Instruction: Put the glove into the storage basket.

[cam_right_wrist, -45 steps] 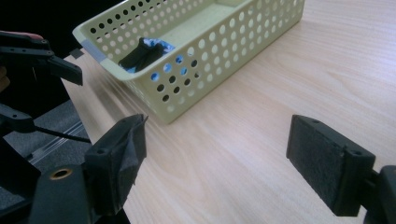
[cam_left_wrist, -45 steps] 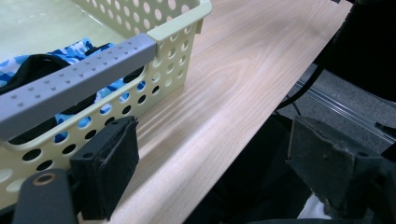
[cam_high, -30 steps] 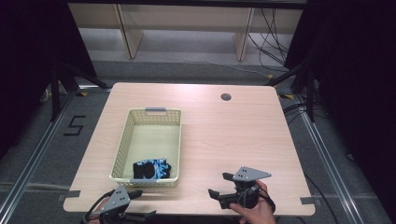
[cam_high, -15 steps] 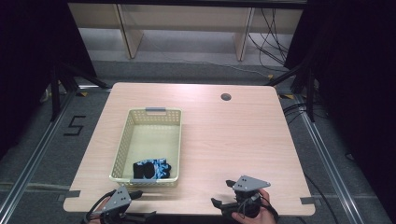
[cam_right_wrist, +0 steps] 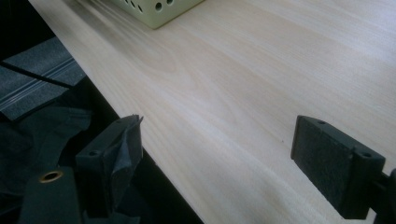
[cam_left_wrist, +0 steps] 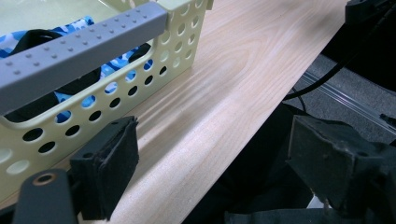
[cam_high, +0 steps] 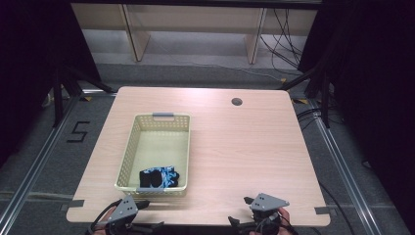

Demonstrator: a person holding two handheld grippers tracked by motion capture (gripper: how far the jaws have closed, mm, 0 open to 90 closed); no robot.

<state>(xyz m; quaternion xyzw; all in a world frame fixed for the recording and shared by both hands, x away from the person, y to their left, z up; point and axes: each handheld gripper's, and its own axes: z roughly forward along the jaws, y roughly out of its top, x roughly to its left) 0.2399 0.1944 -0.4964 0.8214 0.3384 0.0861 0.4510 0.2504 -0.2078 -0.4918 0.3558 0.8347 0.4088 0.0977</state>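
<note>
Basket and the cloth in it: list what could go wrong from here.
1. The left claw hangs open right at the basket near wall; a careless push forward could shove the light basket across the table.
2. The black-and-blue cloth lies bunched against that near wall, so a claw reaching in may catch the grey handle or rim instead.
3. Both claws sit at the table's near edge and could knock it.

Table (cam_high: 244, 147): pale wood-grain laminate, smooth, faint sheen. Basket (cam_high: 128, 152) by its near edge: pale yellow perforated plastic, glossy; grey handle (cam_left_wrist: 84, 44) matt, studded. Glove (cam_high: 159, 177) inside: black and blue knit cloth. My jaw pads: black foam, matt (edges rough, slightly frayed).
</note>
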